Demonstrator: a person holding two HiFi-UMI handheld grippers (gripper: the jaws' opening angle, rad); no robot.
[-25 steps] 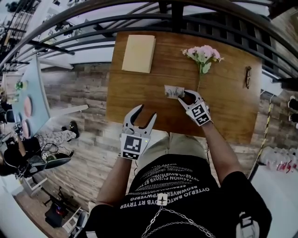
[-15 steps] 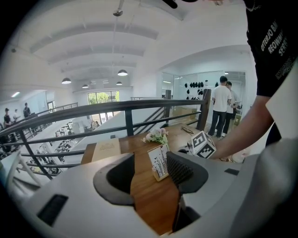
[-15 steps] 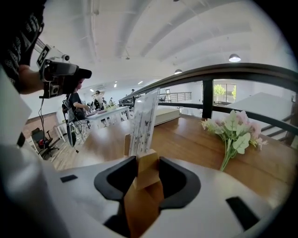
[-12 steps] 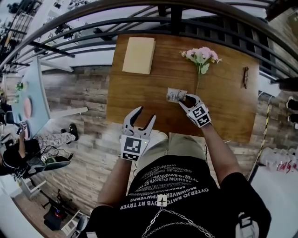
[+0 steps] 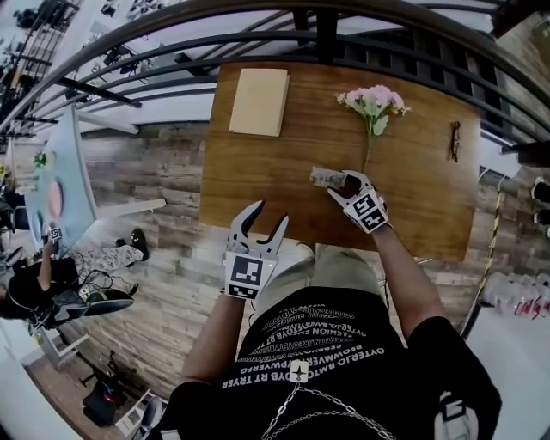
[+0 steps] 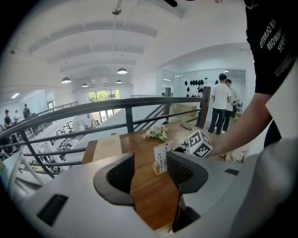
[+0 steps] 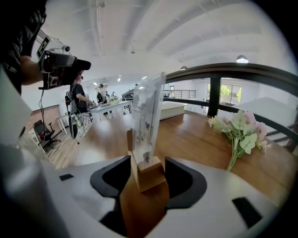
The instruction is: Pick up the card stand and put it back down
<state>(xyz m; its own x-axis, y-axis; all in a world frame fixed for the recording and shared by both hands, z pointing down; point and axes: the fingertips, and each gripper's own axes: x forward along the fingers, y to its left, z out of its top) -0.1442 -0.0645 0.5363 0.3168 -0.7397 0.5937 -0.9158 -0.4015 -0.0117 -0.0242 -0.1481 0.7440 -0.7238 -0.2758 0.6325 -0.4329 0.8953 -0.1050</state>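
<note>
The card stand (image 5: pixel 323 176), a clear card holder on a small wooden block, stands upright on the wooden table (image 5: pixel 412 198) near its middle. My right gripper (image 5: pixel 346 182) is around it. In the right gripper view the block (image 7: pixel 148 173) sits between the jaws, which are opening, and the pads no longer press on it. My left gripper (image 5: pixel 265 220) hovers open and empty over the table's near edge. Its own view shows the card stand (image 6: pixel 160 158) ahead, beside the right gripper's marker cube (image 6: pixel 199 143).
Pink flowers (image 5: pixel 374 101) lie just beyond the stand. A tan booklet (image 5: pixel 259 100) lies at the far left of the table and a pair of glasses (image 5: pixel 455 140) at the right. A dark railing (image 5: pixel 326 26) runs along the table's far side. People stand in the background.
The right gripper and card stand have shifted a little to the right and settled on the table. The left gripper has hardly moved.
</note>
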